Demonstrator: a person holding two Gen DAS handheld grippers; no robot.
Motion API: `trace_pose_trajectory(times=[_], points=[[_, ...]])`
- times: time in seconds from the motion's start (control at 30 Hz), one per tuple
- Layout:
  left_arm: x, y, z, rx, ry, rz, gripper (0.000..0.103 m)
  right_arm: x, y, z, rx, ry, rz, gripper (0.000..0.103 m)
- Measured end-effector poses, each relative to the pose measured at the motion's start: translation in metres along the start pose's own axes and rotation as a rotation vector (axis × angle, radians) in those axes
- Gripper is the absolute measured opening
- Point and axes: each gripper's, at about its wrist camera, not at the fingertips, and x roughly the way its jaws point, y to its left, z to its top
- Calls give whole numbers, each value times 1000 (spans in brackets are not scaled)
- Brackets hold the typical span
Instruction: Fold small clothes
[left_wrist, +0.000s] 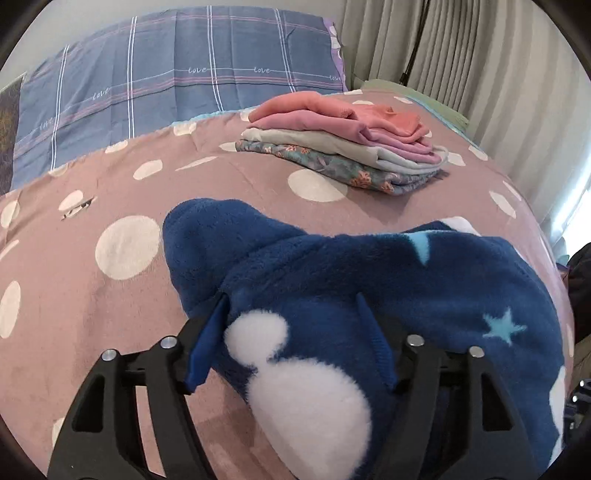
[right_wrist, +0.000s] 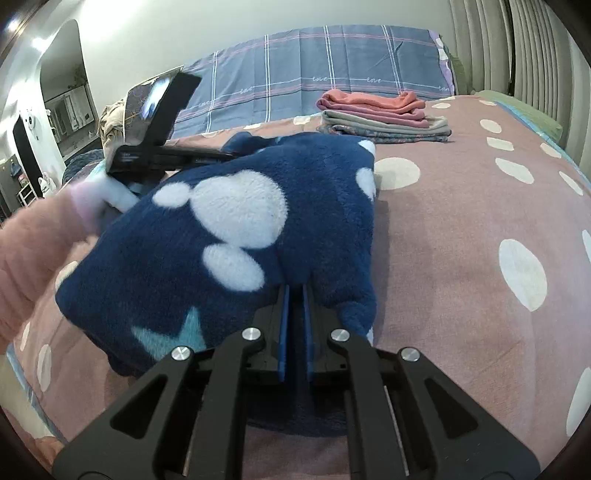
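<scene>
A dark blue fleece garment (left_wrist: 369, 280) with white blobs and pale blue stars lies bunched on the pink dotted bedcover (left_wrist: 74, 295). My left gripper (left_wrist: 291, 295) stands open over its near edge; the fleece lies between the wide-apart blue pads (left_wrist: 207, 343) without being squeezed. In the right wrist view the same garment (right_wrist: 221, 229) fills the middle. My right gripper (right_wrist: 295, 288) is shut, its two blue pads close together and their tips pinching a fold at the garment's near edge. The left gripper's black body (right_wrist: 147, 147) shows at the garment's far left, its fingertips hidden by fleece.
A stack of folded clothes (left_wrist: 343, 147), coral and pink on top, sits further up the bed (right_wrist: 384, 118). A blue checked pillow (left_wrist: 166, 85) lies behind it. Curtains (left_wrist: 461, 55) hang on the right. A pink fluffy sleeve (right_wrist: 29, 258) enters from the left.
</scene>
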Motion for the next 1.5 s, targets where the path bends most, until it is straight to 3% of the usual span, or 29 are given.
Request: trace_pose_trajectory(times=[0.13,0.2,0.27,0.37,0.43,0.53,0.63,0.73,0.9,0.93,0.97,1.03,1.13,1.23,1.33,1.4,1.5], points=[[-23,-11,8,70,-30,52,67,0,1,-2,-10,-3,-6,6],[-50,-10,17,74,-105,47,61,-2,2,-1,-25,8,-3,6],[-81,-2,29,17,-216,-3,57,-6,1,3,-24,27,8,8],[-99,-3,41,-1,-273,-65,54,-7,4,5,-52,48,7,9],[-83,-11,42,36,-232,-58,54,-4,5,5,-54,52,2,9],[-4,-15,22,100,15,26,59,-3,4,4,-30,48,4,9],[15,2,6,-34,-24,-40,63,-5,3,1,-7,35,20,9],[11,-11,10,53,-7,23,63,-5,5,0,-14,37,0,9],[-16,-12,20,58,-18,24,62,-11,5,13,-25,82,12,9],[-32,-12,25,46,-44,-5,62,-16,3,20,-1,81,32,13],[-42,-10,30,40,-73,-35,62,-26,2,31,13,49,60,27],[-78,-16,35,53,-150,-99,63,-37,5,50,-27,-13,39,41],[-110,-33,28,132,-181,-155,64,-27,11,88,-100,-60,-11,41],[-118,-50,2,227,-130,-179,72,-1,7,111,-64,-56,40,33],[-75,-64,-24,303,-3,-105,74,40,4,109,-61,29,25,26],[-49,-63,-35,258,-6,-134,74,79,-2,93,-83,88,-12,26],[-44,-77,-26,303,13,-105,75,84,-20,92,-1,100,13,26]])
